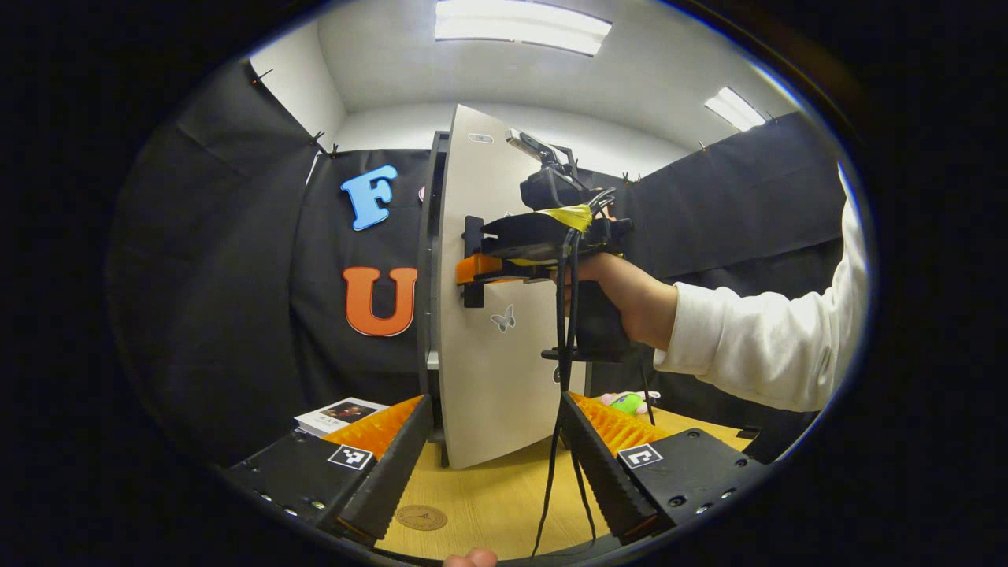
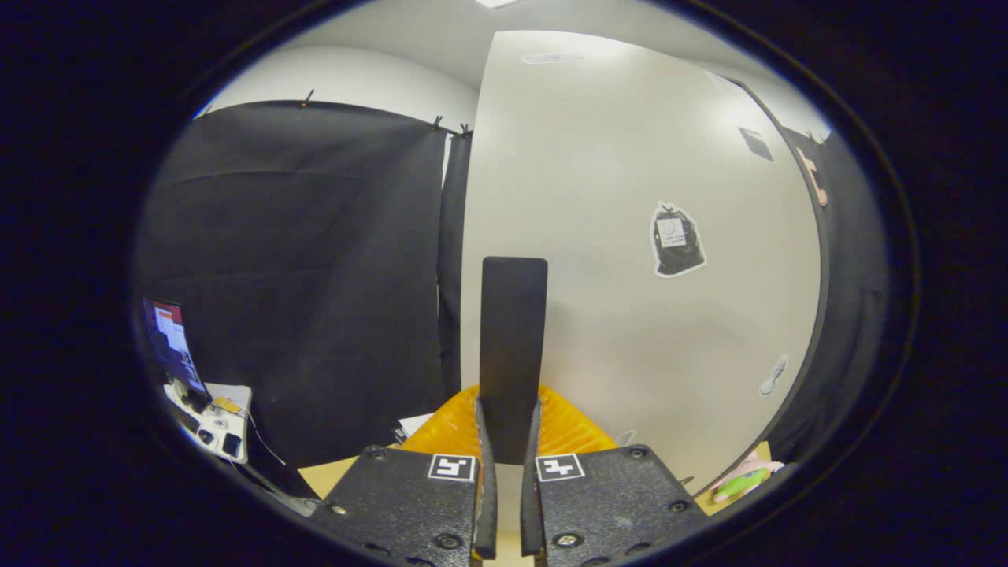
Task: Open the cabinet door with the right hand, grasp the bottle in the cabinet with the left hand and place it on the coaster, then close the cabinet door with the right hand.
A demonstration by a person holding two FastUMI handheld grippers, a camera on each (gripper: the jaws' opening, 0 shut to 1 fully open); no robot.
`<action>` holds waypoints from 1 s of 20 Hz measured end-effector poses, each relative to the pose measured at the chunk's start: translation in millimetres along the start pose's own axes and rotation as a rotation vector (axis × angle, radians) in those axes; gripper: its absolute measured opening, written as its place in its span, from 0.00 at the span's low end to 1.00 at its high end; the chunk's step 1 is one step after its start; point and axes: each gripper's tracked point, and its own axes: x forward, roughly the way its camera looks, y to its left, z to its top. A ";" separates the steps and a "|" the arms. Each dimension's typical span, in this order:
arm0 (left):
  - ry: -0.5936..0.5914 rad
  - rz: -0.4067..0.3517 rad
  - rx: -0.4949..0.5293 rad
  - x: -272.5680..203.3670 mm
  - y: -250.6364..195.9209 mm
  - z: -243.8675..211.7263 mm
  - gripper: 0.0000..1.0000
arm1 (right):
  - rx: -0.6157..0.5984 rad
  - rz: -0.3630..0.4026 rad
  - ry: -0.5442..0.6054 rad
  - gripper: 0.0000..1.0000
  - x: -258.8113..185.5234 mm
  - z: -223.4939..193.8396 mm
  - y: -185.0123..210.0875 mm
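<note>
The cabinet's pale grey door (image 1: 488,378) stands swung out from the dark cabinet frame (image 1: 428,260), its face turned to the right. The door hides the cabinet's inside. My right gripper (image 1: 475,269), held by a hand in a white sleeve (image 1: 756,339), is shut on the door's black upright handle (image 2: 512,339). In the right gripper view the gripper (image 2: 508,413) clamps the handle's lower part against the door (image 2: 630,197). My left gripper (image 1: 498,402) hangs open low in front of the door, holding nothing. A round brown coaster (image 1: 421,517) lies on the wooden table (image 1: 504,496) between its fingers.
A book (image 1: 340,413) lies on the table left of the cabinet. A green and pink plush toy (image 1: 628,403) sits to the right behind the door, also seen as the toy (image 2: 740,480). A black cable (image 1: 561,441) hangs from the right gripper. A monitor (image 2: 169,339) stands far left.
</note>
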 end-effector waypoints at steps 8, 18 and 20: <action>-0.014 0.082 -0.006 4.9 26.8 2.0 0.97 | 0.012 -0.019 -0.031 0.15 -23.1 -1.9 -3.9; -0.026 0.037 -0.016 18.4 4.9 4.2 0.97 | 0.039 -0.057 -0.032 0.15 -64.2 -4.9 -23.7; -0.028 0.022 -0.022 20.0 -3.9 3.8 0.97 | 0.037 -0.081 -0.029 0.14 -69.2 -5.8 -29.7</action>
